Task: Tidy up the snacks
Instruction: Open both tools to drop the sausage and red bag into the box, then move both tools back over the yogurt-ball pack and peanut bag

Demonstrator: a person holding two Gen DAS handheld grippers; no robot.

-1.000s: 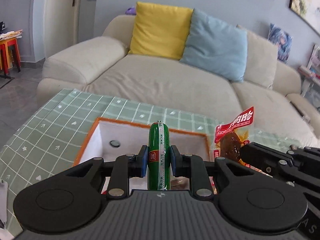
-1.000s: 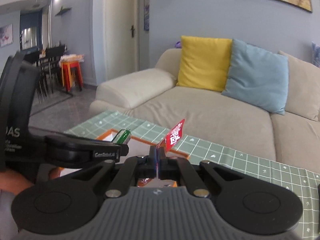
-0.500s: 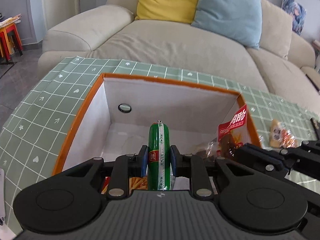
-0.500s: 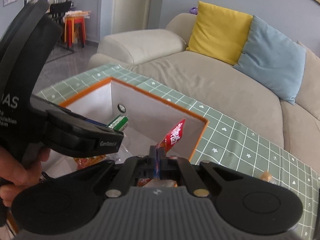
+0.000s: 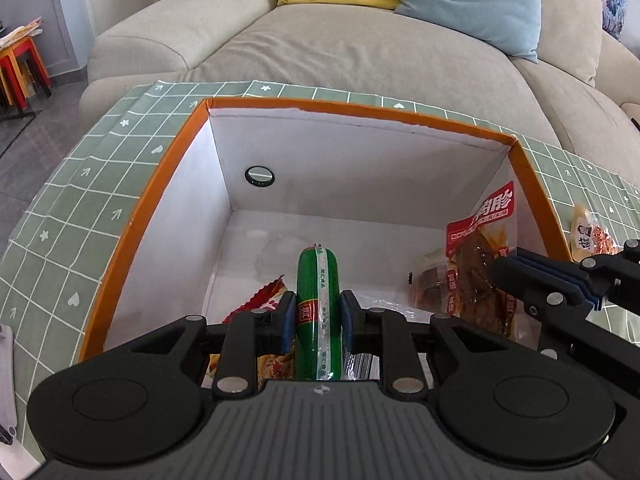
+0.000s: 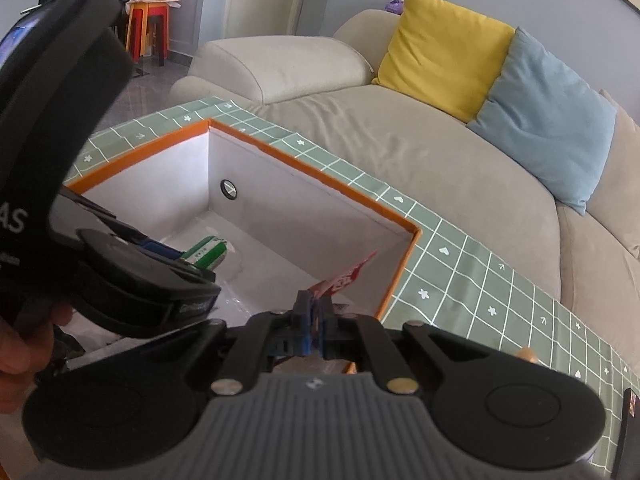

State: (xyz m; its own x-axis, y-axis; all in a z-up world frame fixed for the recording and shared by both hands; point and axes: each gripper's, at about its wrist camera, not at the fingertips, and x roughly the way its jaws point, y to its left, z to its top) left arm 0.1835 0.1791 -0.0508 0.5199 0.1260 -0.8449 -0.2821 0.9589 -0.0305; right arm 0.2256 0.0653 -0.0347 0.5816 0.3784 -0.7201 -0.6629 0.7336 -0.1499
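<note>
From the left wrist, the left gripper (image 5: 318, 314) pinches a green sausage (image 5: 318, 280) upright over the orange-rimmed box (image 5: 400, 114). From the right wrist, the right gripper (image 6: 314, 318) clamps a red snack packet (image 6: 344, 278) inside the box's near corner.

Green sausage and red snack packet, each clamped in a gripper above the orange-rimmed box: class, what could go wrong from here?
1. The right gripper pinches the red snack packet beside the box's right wall; released there, it may catch the rim.
2. The green sausage in the left gripper hangs over packets already inside; dropped, it could roll.
3. Both grippers crowd the same opening and might collide.
</note>
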